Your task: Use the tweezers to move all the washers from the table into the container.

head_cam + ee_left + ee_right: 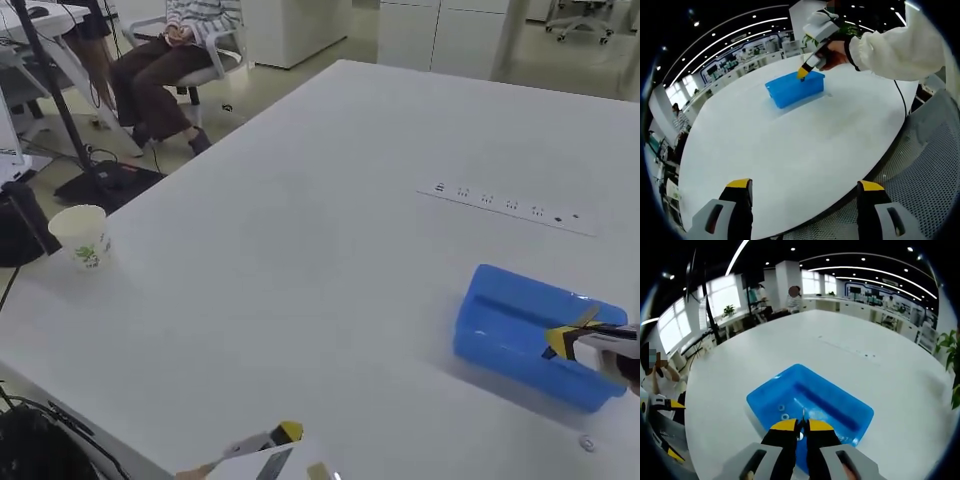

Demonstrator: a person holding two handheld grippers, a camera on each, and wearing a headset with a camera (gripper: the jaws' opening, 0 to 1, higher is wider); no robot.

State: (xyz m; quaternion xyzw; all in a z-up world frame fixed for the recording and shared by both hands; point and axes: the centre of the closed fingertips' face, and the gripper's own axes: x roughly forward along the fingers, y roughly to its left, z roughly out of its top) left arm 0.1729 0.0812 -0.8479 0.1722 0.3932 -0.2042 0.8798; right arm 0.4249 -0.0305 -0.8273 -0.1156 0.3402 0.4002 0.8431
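One blue rectangular plastic container (500, 350) sits at the right of the head view on the white table (300, 290), and the right gripper (796, 425) reaches over its rim. In the right gripper view its jaws are pressed together on one pair of slim metal tweezers (803, 415), whose tips point into the container. Two small ring-shaped metal washers (781, 407) lie on the container's floor just left of the tweezer tips. A third may lie under the jaws, but that spot is too blurred to tell. One lone washer (587, 444) lies on the table at the lower right of the head view, just outside the container. The left gripper (805, 186) hangs at the table's edge at the bottom of the left gripper view, its jaws wide apart and holding nothing. One white paper cup (82, 235) (green print on its side) stands at the far left of the head view, well apart from the container. One flush socket strip (510, 207) runs across the table above the container.
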